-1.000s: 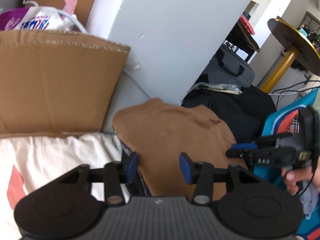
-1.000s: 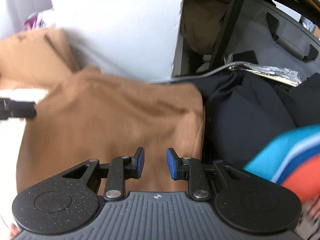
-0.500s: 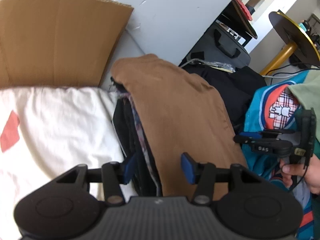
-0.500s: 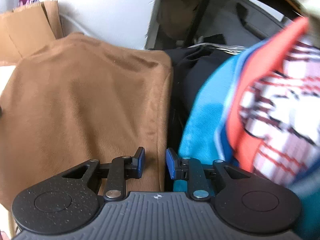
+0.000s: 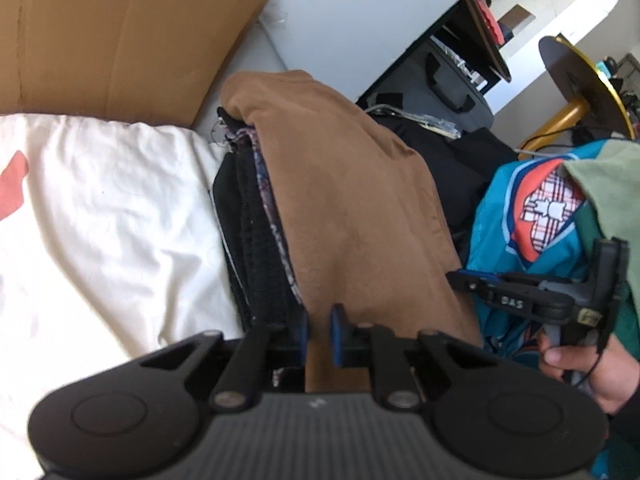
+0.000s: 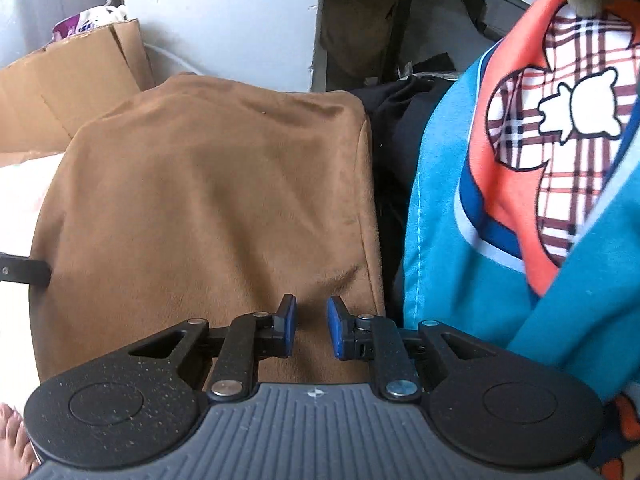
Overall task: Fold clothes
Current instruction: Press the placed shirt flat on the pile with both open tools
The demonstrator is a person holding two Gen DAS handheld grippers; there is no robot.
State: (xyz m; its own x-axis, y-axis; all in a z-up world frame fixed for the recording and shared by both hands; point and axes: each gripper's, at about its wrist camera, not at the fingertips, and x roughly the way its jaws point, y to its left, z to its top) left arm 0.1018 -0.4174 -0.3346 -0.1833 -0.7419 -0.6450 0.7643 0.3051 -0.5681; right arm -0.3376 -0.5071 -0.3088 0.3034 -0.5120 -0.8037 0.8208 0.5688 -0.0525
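A folded brown garment point(image 5: 352, 208) lies on top of a stack of dark folded clothes point(image 5: 256, 248). It also fills the right wrist view point(image 6: 208, 208). My left gripper point(image 5: 319, 334) has its jaws nearly together at the near edge of the brown garment, and fabric shows between the pads. My right gripper point(image 6: 311, 328) hovers over the garment's near right part with a small gap between the pads and nothing in them. The right gripper also shows in the left wrist view point(image 5: 532, 296), at the garment's right edge.
A white sheet with a red patch point(image 5: 100, 220) lies left of the stack. A cardboard sheet point(image 5: 120, 32) leans behind it. A teal and orange garment point(image 6: 520, 200) lies right of the stack, with black clothes point(image 5: 460, 160) and a dark case point(image 5: 448, 80) beyond.
My left gripper has pulled back to the near edge of the brown garment and its jaws have closed from wide open. The right gripper has drawn back and to the right.
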